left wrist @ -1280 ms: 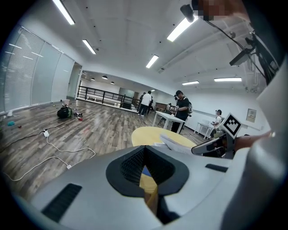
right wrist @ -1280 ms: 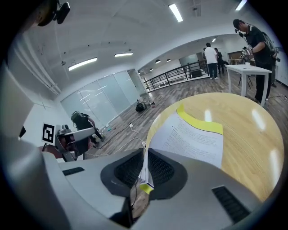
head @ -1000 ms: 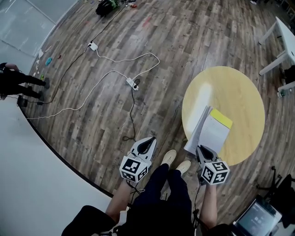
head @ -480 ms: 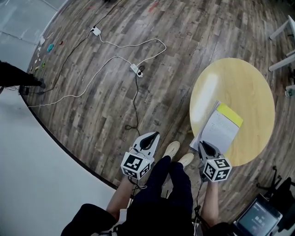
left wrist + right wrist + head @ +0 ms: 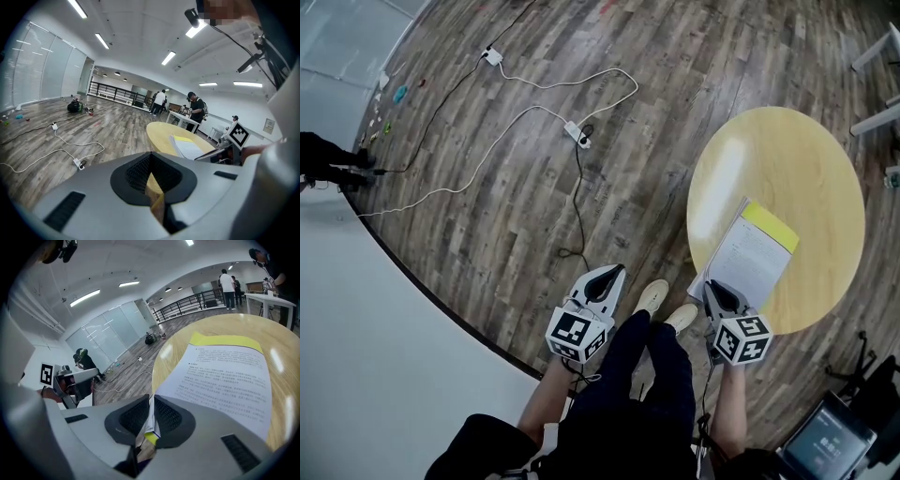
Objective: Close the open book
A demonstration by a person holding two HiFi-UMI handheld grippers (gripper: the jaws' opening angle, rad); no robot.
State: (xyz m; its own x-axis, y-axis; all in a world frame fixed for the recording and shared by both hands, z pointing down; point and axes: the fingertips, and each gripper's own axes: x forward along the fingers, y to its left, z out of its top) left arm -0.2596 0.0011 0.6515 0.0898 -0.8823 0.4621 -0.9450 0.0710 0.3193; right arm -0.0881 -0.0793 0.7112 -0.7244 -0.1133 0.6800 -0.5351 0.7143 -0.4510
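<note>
The book [image 5: 752, 255] lies on the round yellow table [image 5: 787, 155], a white printed page on top and a yellow strip [image 5: 771, 228] along its far edge. My right gripper [image 5: 712, 287] is at the book's near corner, shut on the edge of its pages. In the right gripper view the thin stack of pages [image 5: 151, 414] runs between the pads and the printed page [image 5: 225, 376] spreads ahead. My left gripper [image 5: 614, 273] hangs over the floor, left of the table, shut and holding nothing [image 5: 149, 174]. From there the book [image 5: 188, 147] shows to the right.
White cables and a power strip [image 5: 575, 133] lie on the wood floor. The person's legs and shoes [image 5: 649, 298] are between the grippers. A screen [image 5: 825, 436] stands at the bottom right, and white desk legs [image 5: 874, 52] at the top right. People stand far off [image 5: 194, 108].
The pages that my right gripper held raised at the book's left side have come down nearly flat. Both grippers sank a little.
</note>
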